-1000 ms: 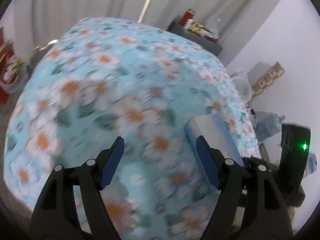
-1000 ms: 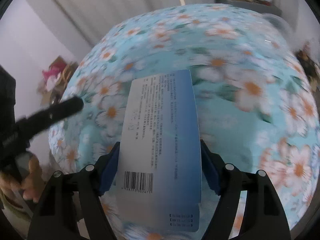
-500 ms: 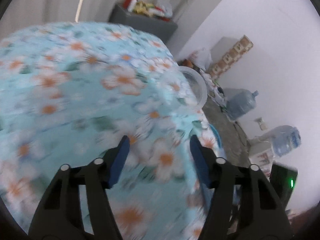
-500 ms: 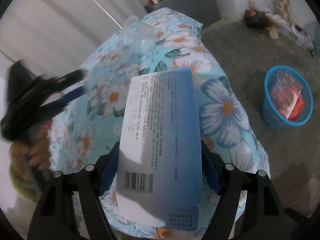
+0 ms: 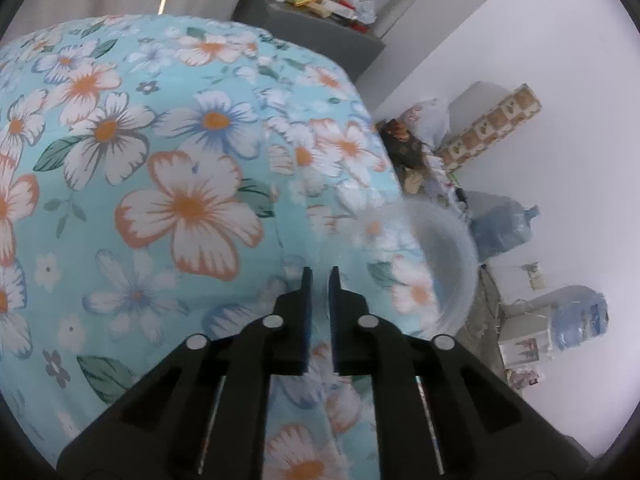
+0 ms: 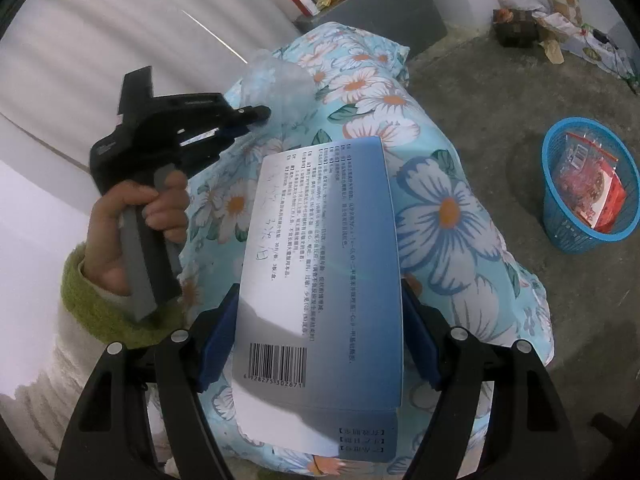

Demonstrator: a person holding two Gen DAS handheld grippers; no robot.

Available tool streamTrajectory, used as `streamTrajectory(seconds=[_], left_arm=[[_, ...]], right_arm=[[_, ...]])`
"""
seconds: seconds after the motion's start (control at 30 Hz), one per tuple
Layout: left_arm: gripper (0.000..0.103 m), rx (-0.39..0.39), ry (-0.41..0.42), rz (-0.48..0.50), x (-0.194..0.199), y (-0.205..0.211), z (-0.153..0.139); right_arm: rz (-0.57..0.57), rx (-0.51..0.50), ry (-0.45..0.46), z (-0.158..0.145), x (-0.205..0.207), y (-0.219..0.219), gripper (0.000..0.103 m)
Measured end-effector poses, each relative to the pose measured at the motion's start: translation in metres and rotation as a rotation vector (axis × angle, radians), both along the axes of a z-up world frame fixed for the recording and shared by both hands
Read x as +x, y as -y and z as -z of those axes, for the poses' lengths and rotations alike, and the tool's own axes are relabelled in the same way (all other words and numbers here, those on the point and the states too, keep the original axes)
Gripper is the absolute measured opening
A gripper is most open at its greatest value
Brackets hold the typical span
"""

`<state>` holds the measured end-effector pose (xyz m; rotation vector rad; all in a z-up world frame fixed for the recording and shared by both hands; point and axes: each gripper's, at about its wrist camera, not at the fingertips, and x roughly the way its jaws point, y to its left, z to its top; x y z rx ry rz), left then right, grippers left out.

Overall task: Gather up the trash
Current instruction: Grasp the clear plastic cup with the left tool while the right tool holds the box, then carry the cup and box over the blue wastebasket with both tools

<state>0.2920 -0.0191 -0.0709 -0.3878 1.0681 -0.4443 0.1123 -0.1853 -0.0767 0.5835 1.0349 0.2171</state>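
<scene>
Beside the blue basket (image 6: 588, 184) on the floor, above the flowered surface (image 6: 448, 208), a printed box (image 6: 320, 292) is gripped by the right hand-held gripper (image 6: 320, 344), while the left hand-held gripper (image 5: 319, 276) has just been closed, seemingly on a clear plastic cup (image 5: 436, 264) whose blurred rim is hardly made out.

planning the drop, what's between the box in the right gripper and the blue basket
Right wrist view: past the box, floral tablecloth edge, then bare concrete floor.
</scene>
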Motion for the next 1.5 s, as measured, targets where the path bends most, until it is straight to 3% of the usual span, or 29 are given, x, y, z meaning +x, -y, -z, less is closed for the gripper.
streamTrajectory(seconds=[0.23, 0.43, 0.47, 0.57, 0.7, 1.1, 1.5], left_arm=[[0.003, 0.128, 0.151, 0.092, -0.062, -0.029, -0.05], [0.003, 0.4, 0.279, 0.19, -0.146, -0.074, -0.089], [0.004, 0.474, 0.302, 0.229, -0.163, -0.077, -0.091], [0.004, 0.583, 0.315, 0.265, -0.19, -0.078, -0.083], [0.004, 0.538, 0.246, 0.25, -0.197, -0.079, -0.06], [0.004, 0.469, 0.273, 0.157, -0.198, -0.074, -0.053], [0.004, 0.482, 0.298, 0.135, -0.198, -0.064, -0.053]], right_arm=[[0.001, -0.012, 0.005, 0.0, -0.002, -0.002, 0.073], [0.002, -0.038, -0.003, -0.001, 0.0, -0.005, 0.073], [0.002, -0.047, -0.006, -0.001, 0.0, -0.006, 0.073], [0.005, -0.066, -0.011, -0.002, 0.0, -0.008, 0.073], [0.006, -0.096, -0.023, -0.003, 0.002, -0.012, 0.073], [-0.001, -0.186, -0.048, -0.01, 0.004, -0.023, 0.076], [0.0, -0.261, -0.083, -0.009, 0.006, -0.036, 0.079]])
